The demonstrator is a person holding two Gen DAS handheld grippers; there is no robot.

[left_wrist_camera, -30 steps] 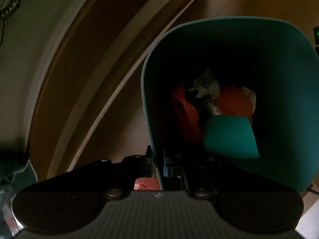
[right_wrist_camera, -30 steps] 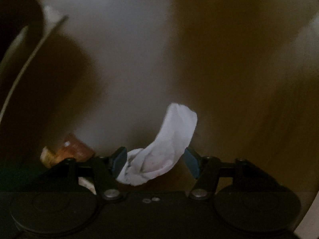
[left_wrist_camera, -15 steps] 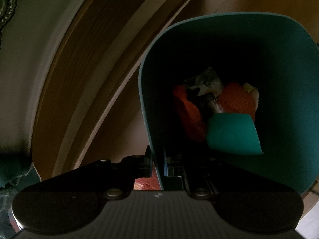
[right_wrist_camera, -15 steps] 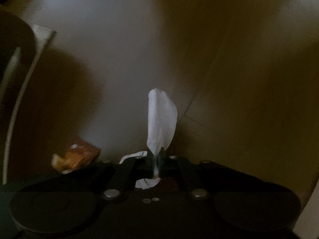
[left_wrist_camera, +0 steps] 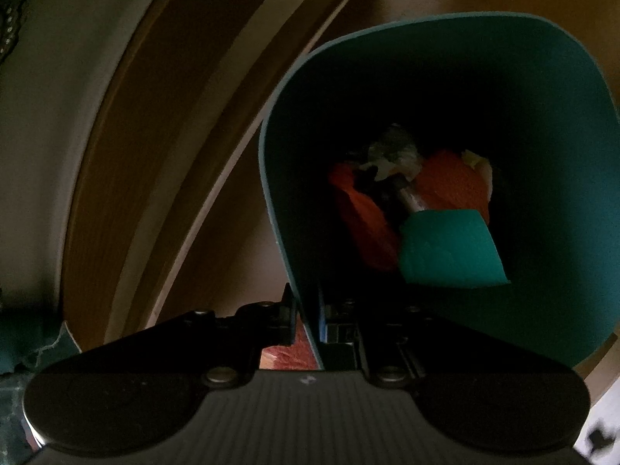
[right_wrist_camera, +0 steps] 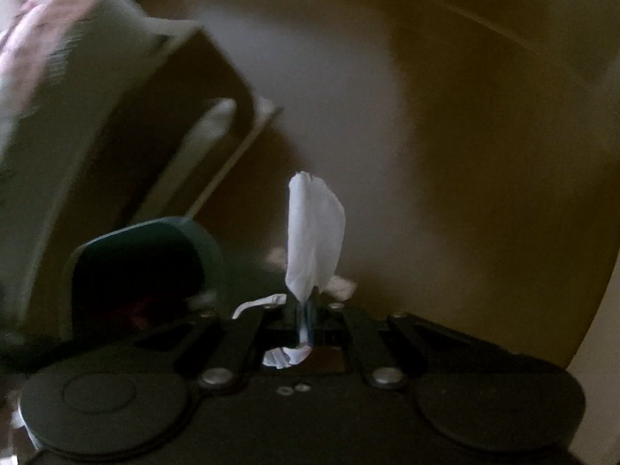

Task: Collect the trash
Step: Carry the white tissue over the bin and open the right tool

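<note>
My left gripper [left_wrist_camera: 306,317] is shut on the near rim of a teal trash bin [left_wrist_camera: 542,77] and holds it tilted toward the camera. Inside lie orange wrappers [left_wrist_camera: 453,186], crumpled pale scraps [left_wrist_camera: 391,151] and a teal piece [left_wrist_camera: 449,252]. My right gripper [right_wrist_camera: 304,310] is shut on a white tissue [right_wrist_camera: 314,232] that stands up from the jaws above the floor. The teal bin also shows in the right wrist view [right_wrist_camera: 147,267] at the lower left, close beside the tissue.
A bed or sofa base with a curved wooden edge [left_wrist_camera: 116,155] runs along the left. A box-like furniture piece [right_wrist_camera: 97,97] stands at upper left of the right wrist view. Small white scraps [right_wrist_camera: 341,286] lie on the wooden floor [right_wrist_camera: 465,155].
My right gripper closed on the white tissue, lifted it off the floor and swung left until the teal bin came into its view. The left gripper held the bin almost still.
</note>
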